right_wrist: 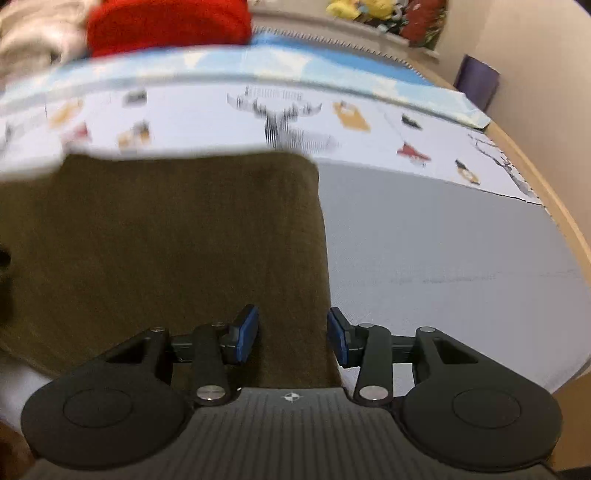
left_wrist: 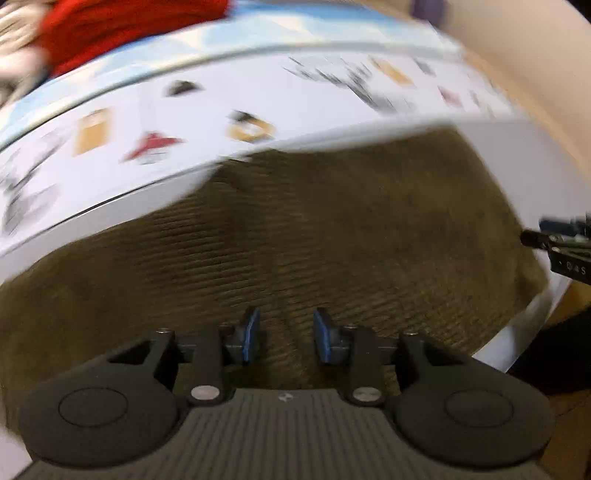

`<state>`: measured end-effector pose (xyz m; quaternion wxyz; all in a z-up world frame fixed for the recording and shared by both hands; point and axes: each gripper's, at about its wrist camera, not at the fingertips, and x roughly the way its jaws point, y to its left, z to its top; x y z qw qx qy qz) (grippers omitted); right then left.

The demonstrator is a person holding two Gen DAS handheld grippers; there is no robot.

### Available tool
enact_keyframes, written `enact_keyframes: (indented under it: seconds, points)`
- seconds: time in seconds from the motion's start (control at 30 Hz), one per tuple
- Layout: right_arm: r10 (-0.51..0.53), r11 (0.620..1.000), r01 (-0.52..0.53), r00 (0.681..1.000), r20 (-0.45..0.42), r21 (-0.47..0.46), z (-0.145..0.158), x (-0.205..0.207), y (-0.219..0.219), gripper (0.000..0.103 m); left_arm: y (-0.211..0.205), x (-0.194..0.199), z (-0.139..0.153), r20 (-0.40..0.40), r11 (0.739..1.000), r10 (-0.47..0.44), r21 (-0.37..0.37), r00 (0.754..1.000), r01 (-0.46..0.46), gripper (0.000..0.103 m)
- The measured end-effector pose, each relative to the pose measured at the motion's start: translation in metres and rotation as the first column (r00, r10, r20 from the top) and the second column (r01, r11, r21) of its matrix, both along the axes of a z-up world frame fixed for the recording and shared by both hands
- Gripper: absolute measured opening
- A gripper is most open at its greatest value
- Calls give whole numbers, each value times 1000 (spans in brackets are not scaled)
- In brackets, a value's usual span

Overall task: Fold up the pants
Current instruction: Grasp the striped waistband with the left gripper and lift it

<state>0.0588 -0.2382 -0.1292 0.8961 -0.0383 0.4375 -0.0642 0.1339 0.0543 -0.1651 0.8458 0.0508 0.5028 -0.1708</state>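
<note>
A: What lies around the pants?
B: A red garment and pale cloth at the far edge of the printed mat; toys by the wall beyond.
A: And the pants?
B: Flat on the mat's left part, folded.
A: Grippers?
B: Left gripper and right gripper both spread, pinching nothing; the right straddles the pants' right edge.
</note>
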Motion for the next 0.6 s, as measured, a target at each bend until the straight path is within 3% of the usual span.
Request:
enact_keyframes:
  seconds: [0.13, 0.2, 0.3, 0.37, 0.4, 0.47, 0.5, 0.53, 0.6]
  points:
    - [68, 997, -73, 985, 156, 22, 63, -3, 11, 44, 84, -23, 27, -20, 978, 172, -116, 985, -173, 36]
    - [146, 987, -158, 955, 257, 26, 93, -4, 14, 46, 124, -33, 37, -14, 959, 255, -127, 967, -255, 36]
    - [239, 967, -253, 912, 334, -1, 108, -3, 18, 50, 181, -42, 37, -9, 915, 377, -148, 926, -375, 37]
    - [260, 962, -273, 904, 339, -11, 98, 0, 23, 50, 216, -46, 21, -78, 846, 484, -215, 872, -488, 39]
    - [258, 963, -271, 910, 325, -4, 87, 2, 25, 50, 232, -45, 13, -147, 791, 538, -250, 830, -558, 43]
    - [240, 967, -254, 936, 259, 21, 66, 6, 31, 48, 262, -50, -9, -295, 649, 620, -327, 727, -687, 45]
    - [221, 971, -235, 950, 219, 38, 61, 9, 35, 48, 271, -50, -14, -335, 607, 636, -340, 695, -719, 45]
    - [199, 973, -218, 960, 196, 81, 58, 14, 35, 48, 278, -51, -17, -351, 576, 653, -344, 671, -741, 45]
    - [202, 961, -231, 961, 188, 151, 57, 16, 39, 48, 285, -47, -20, -338, 554, 679, -347, 652, -757, 57]
